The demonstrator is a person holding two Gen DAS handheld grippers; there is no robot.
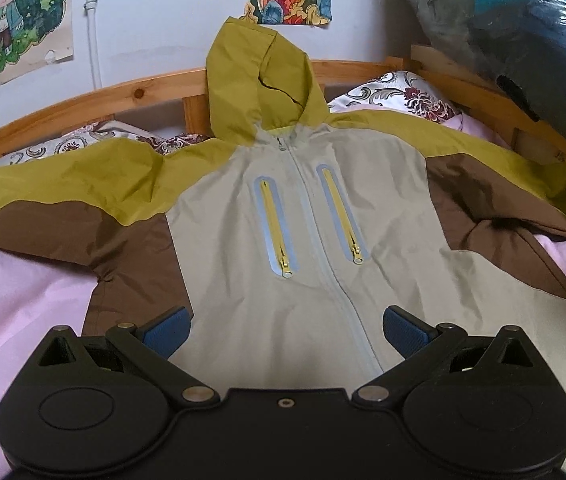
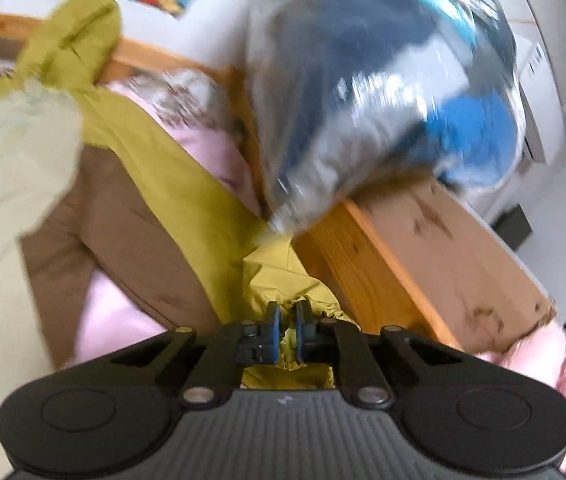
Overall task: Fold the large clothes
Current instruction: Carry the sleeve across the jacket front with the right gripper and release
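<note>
Your right tongs (image 2: 287, 330) pinch the jacket's cuff; your left tongs (image 1: 285, 330) hang wide above its front.

Your right tongs are nearly closed, blue ribbed pads (image 2: 274, 332) squeezing a gathered, crinkled fold of yellow-green sleeve (image 2: 187, 196) low beside the pale wooden bed frame (image 2: 423, 248). Your left tongs point forward over the lower chest with nothing between the pads. The jacket (image 1: 307, 232) lies face up and spread flat on the pink bedsheet (image 1: 15, 280): thin, smooth shell fabric, grey-beige front, brown side panels, yellow-green shoulders and hood (image 1: 259, 76), a centre zip and two slanted yellow pocket zips. The hood leans up against the wooden rail. A shiny plastic-wrapped bundle (image 2: 383, 80) of blue and dark cloth bulges over the frame's corner, blurred in the right view.
</note>
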